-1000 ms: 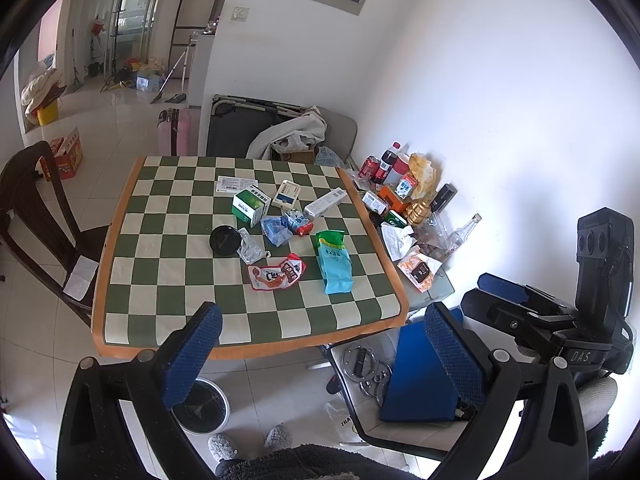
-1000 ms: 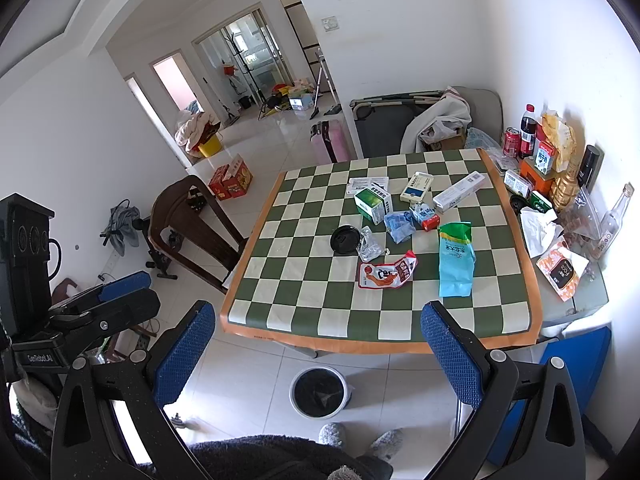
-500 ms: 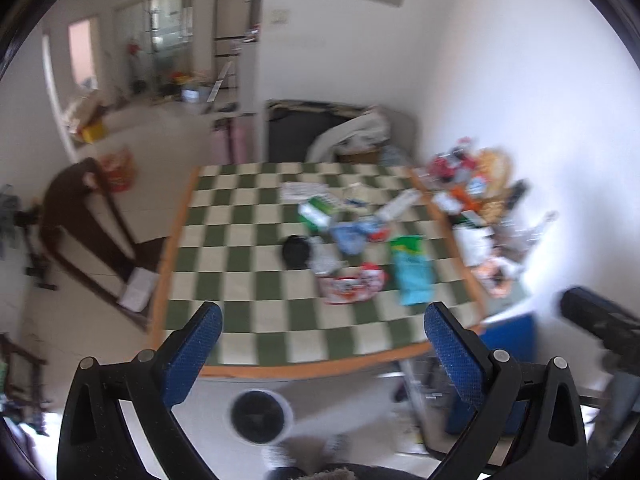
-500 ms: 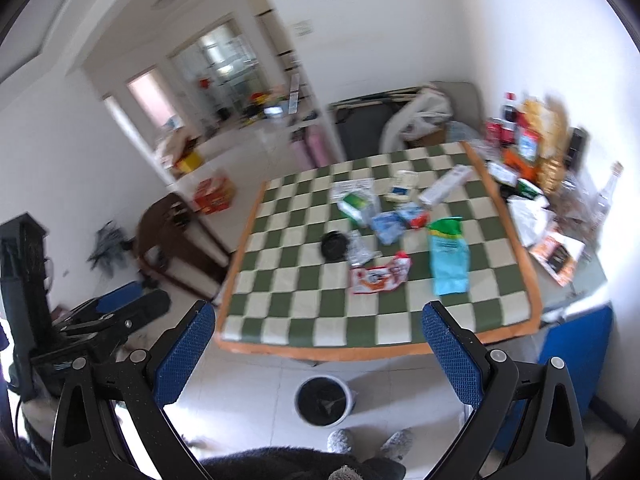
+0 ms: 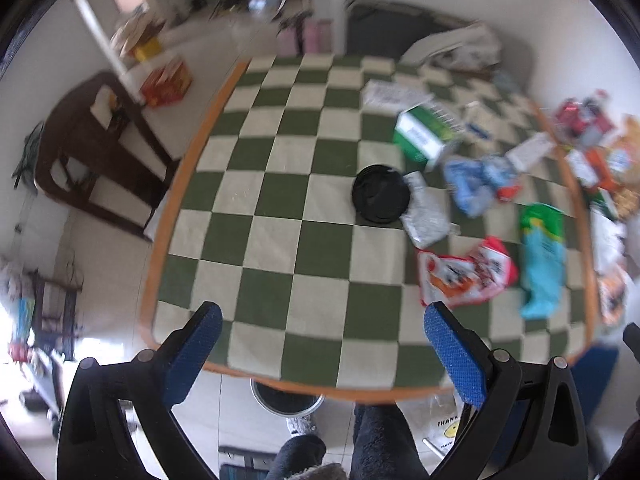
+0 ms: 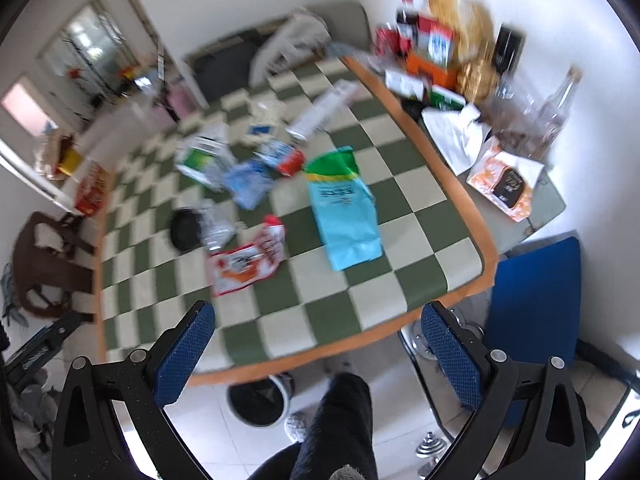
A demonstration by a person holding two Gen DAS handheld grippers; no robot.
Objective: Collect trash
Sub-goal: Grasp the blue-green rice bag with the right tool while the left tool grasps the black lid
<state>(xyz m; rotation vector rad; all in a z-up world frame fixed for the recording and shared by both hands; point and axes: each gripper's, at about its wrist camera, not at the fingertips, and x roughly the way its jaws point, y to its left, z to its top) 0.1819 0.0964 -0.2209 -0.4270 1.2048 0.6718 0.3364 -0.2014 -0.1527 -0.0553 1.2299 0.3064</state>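
- Left wrist view: my left gripper (image 5: 319,342) hangs over the near edge of the checkered table (image 5: 280,216), its jaws spread wide with nothing between them.
- Ahead of it I see a black lid (image 5: 381,199) touching a crumpled silver wrapper (image 5: 426,218), a red and white packet (image 5: 466,274) nearer me, and a teal bag (image 5: 542,260) to the right.
- A green box (image 5: 422,136) lies beyond the lid, tilted on its side.
- Right wrist view: my right gripper (image 6: 316,338) is also wide open and holds nothing, above the table's near edge.
- From here the teal bag (image 6: 346,210) lies flat, just beside the red and white packet (image 6: 248,260).
- A round bin (image 6: 260,402) stands on the floor under the table edge, beside my leg (image 6: 340,428).
- Both views are blurred; small labels are unreadable.
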